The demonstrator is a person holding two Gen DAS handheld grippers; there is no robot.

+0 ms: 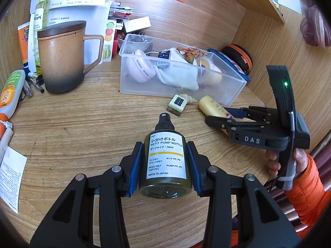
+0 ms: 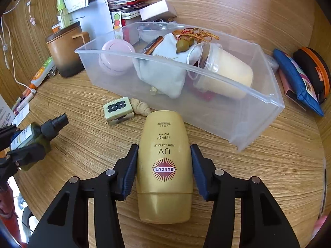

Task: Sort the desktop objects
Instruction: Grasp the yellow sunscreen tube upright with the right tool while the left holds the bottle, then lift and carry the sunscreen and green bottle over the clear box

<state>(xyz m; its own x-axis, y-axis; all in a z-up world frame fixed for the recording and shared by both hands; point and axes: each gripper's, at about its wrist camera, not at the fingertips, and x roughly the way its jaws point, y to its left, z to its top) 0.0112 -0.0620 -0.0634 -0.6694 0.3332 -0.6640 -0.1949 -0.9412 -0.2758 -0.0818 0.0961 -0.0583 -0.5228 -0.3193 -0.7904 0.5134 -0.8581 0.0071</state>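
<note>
My left gripper (image 1: 165,161) is shut on a dark green pump bottle (image 1: 165,165) with a white label, held above the wooden desk; it also shows in the right wrist view (image 2: 31,140). My right gripper (image 2: 164,163) is shut on a yellow sunscreen bottle (image 2: 164,165), cap toward me; its end shows in the left wrist view (image 1: 211,107). A clear plastic bin (image 1: 227,91) (image 2: 258,107) just beyond both grippers holds a pink case (image 2: 115,57), a white cloth pouch (image 2: 163,72) and a cream cup (image 2: 229,72).
A mahjong tile (image 1: 178,104) (image 2: 119,111) lies in front of the bin. A brown lidded mug (image 1: 62,57) stands to the left with tubes, pens and papers around it. A blue pouch (image 2: 298,82) and a black-orange case (image 2: 314,68) lie right of the bin.
</note>
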